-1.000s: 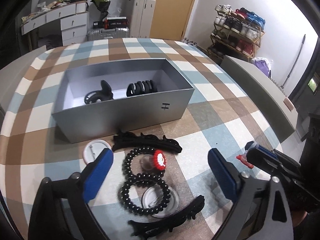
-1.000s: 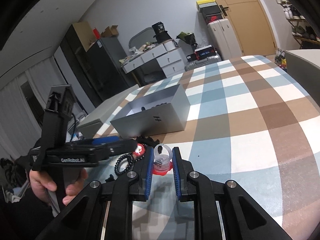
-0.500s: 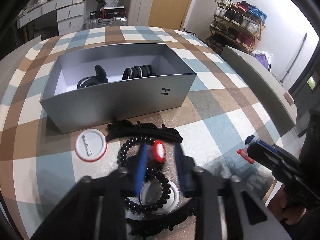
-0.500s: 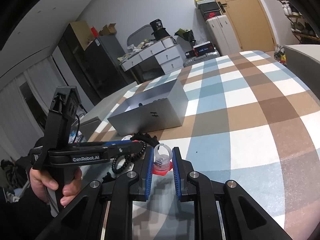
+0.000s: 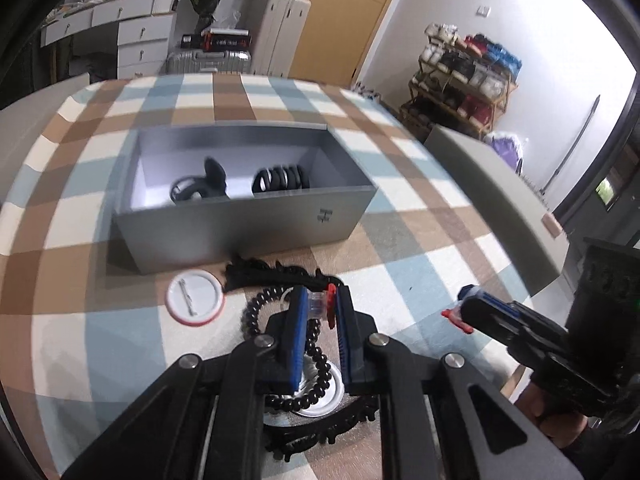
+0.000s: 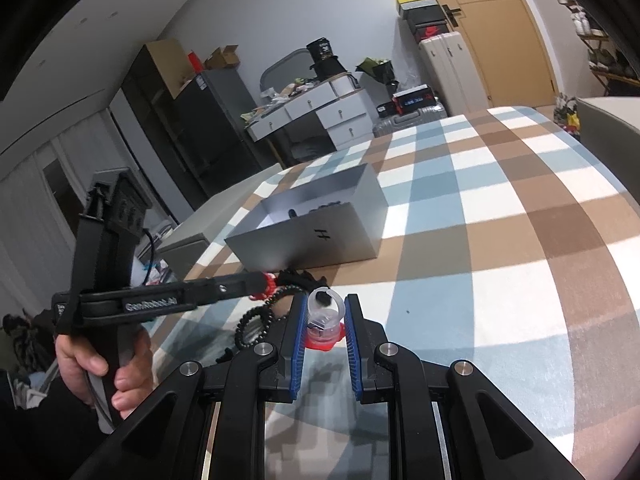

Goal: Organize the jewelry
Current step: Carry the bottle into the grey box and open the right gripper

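My left gripper (image 5: 320, 308) is shut on a clear ring with a red top (image 5: 319, 305), lifted just above the black bead bracelets (image 5: 256, 312) on the checked table. My right gripper (image 6: 325, 320) is shut on a second clear ring with a red base (image 6: 323, 322) and holds it above the table to the right; it shows in the left wrist view (image 5: 460, 312). The grey open box (image 5: 248, 232) stands behind with black hair pieces (image 5: 280, 178) inside. The left gripper shows in the right wrist view (image 6: 256, 282).
A white round badge (image 5: 195, 297) lies left of the bracelets. A black hair claw (image 5: 272, 274) lies in front of the box, another (image 5: 320, 432) under my left gripper. A silver round lid (image 5: 320, 394) sits inside the near bracelet. The table's right edge is close.
My left gripper closed on the red-topped ring among the bracelets and raised it slightly. The right gripper kept hold of its ring and barely moved.
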{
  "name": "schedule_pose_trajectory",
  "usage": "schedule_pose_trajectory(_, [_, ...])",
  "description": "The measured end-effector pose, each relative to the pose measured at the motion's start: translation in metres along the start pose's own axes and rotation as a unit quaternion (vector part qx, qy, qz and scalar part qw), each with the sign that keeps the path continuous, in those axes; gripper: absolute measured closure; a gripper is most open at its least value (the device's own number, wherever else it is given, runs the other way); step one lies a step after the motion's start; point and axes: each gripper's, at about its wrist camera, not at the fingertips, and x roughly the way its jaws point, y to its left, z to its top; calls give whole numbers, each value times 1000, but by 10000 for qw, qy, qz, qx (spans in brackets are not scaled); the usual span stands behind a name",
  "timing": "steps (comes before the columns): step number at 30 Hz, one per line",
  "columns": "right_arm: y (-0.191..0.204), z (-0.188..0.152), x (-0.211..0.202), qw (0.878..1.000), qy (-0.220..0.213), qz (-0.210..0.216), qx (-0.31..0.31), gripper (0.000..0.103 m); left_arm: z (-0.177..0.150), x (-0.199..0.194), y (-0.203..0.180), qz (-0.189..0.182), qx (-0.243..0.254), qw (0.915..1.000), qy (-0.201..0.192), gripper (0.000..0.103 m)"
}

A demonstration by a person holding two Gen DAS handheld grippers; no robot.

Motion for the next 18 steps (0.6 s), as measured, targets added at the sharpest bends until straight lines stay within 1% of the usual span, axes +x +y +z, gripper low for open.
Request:
schedule_pose_trajectory(6, [10,27,8,9994,-73,331,-58,85,17,-17,12,-329,-251,9988,-277,94])
schedule_pose_trajectory(10, [18,48,18,9985,-94,535,-122,86,32,-26,18,-354,-243,9978,-510,94])
schedule_pose_trajectory(12, [21,62,27,9981,-74,586,-173,85,41,-29,21,-301,-229,9974,-611,94])
schedule_pose_trajectory(16, [27,86,43,9973,-55,693,-249,86,57,-25,29,-161,-191,9971,-722,94])
schedule_pose_trajectory(18, [29,96,51,9971,-46,694,-301,86,63,-20,35,-159,-209,9970,-724,94])
